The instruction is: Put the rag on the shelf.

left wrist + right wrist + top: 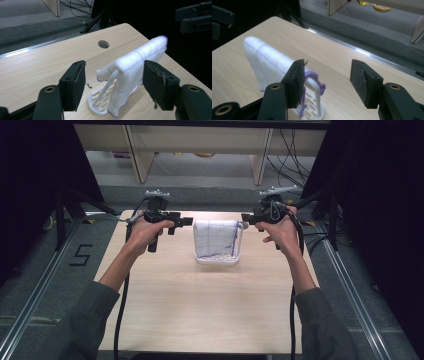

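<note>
We have the white cloth (pixel 216 238) with its thin purple grid lines draped over the bar of a small white rack (pixel 218 260), sitting a little beyond the middle of the table (pixel 200 310). Its long axis runs along the bar, left to right across our high view, so each end faces one of our hands.

Our left gripper (pixel 186 222) sits just off the cloth's left end, jaws standing well apart and holding nothing; in the left gripper view the cloth (pixel 135 62) lies ahead between the pads (pixel 75 82), untouched. Our right gripper (pixel 246 219) mirrors it at the right end, near the rack's upright, jaws likewise wide and empty; in the right gripper view the folded cloth (pixel 267 62) stretches away up-left past the left pad. Both hands look about equally near, so either could close in along the bar.

The tabletop is pale wood with a round cable hole (pixel 103 44) beyond the rack. Around it we see grey carpet, metal rails, loose cables and pale furniture legs.
</note>
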`<action>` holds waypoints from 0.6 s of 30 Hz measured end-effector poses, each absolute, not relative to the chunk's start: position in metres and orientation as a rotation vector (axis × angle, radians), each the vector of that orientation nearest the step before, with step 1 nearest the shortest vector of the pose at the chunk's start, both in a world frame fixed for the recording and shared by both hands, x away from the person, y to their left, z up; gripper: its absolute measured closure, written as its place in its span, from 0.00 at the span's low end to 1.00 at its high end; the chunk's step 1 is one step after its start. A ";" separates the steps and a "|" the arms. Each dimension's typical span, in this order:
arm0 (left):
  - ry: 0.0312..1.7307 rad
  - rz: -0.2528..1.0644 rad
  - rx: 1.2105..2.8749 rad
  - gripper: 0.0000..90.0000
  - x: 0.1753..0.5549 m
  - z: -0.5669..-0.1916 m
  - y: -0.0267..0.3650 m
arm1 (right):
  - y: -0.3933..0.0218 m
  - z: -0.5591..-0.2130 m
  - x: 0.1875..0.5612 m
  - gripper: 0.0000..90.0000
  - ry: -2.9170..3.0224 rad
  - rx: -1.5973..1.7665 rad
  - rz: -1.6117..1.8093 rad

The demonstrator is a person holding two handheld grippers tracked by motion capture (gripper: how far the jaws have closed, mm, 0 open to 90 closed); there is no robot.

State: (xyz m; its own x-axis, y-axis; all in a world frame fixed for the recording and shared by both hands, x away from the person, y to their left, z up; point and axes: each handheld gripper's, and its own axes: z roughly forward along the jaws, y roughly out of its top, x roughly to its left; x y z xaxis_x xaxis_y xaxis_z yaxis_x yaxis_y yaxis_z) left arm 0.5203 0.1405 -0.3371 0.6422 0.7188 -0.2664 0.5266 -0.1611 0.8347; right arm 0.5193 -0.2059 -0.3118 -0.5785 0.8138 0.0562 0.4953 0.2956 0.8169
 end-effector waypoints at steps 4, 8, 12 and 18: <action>0.981 0.228 1.813 0.37 0.511 -0.341 0.141 | -0.203 -0.312 0.508 0.50 2.195 1.162 1.217; 0.963 0.229 1.825 0.36 0.502 -0.343 0.140 | -0.201 -0.311 0.500 0.49 2.202 1.146 1.222; 0.942 0.222 1.829 0.36 0.491 -0.344 0.141 | -0.201 -0.315 0.492 0.45 2.193 1.132 1.246; 0.916 0.207 1.816 0.34 0.477 -0.344 0.146 | -0.202 -0.320 0.478 0.44 2.190 1.127 1.267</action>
